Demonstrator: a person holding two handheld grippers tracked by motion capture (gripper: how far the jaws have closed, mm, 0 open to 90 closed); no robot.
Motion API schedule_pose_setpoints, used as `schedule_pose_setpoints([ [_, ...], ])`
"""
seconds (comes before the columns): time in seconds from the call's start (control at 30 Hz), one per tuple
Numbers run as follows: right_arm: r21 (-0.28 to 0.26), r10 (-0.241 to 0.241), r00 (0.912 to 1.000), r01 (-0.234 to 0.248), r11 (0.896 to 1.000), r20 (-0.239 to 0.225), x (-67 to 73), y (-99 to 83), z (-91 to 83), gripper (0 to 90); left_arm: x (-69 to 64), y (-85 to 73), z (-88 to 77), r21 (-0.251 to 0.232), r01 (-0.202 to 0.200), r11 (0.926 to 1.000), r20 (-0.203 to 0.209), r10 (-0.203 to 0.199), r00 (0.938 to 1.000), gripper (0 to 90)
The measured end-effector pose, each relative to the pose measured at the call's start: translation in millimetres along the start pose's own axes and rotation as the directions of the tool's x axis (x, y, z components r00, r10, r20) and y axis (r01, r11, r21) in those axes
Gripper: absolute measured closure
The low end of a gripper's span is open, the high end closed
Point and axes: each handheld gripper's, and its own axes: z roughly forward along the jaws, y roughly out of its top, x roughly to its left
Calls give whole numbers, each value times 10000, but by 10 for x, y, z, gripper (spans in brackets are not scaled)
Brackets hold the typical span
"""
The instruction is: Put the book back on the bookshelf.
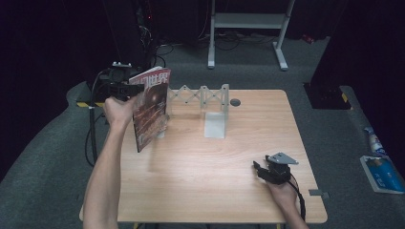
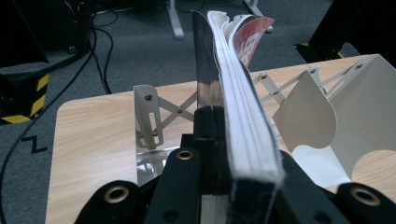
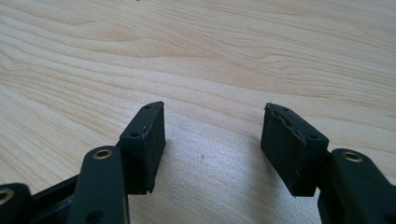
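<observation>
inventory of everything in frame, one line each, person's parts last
magazine: 1, red and dark cover, held upright above the table's far left part
expanding book rack: 1, white metal with scissor links, far middle of table, upright
table: 1, light wood
round cable port: 1, grey, far edge of table, right of the rack
white frame legs: 1 stand, on the grey floor beyond the table
blue and white items: 2 or so, on the floor right of the table, too small to identify
left gripper: 1, black, shut on the magazine's edge
right gripper: 1, black, jaws apart, nothing between them, low over the table's near right
forearms: 2, bare, entering from the bottom
</observation>
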Motion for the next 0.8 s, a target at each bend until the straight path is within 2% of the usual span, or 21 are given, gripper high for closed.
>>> schedule_pose_setpoints([
  [0.17,5,13,10000,-13,10000,-7,0,1,0,399,1,-5,35,-314,119,9994,-60,-121,9999,836],
  [0.33,3,-1,10000,1,10000,-3,1,0,0,400,41,-69,101,-657,499,9966,111,-492,9987,836],
  [0.7,-10,-17,10000,17,10000,9,1,2,2,401,1,-93,131,-1263,332,9914,58,-327,9994,837],
  [0.8,-10,-18,10000,18,10000,7,1,2,2,401,-3,-134,161,-1446,547,9880,108,-537,9985,837],
])
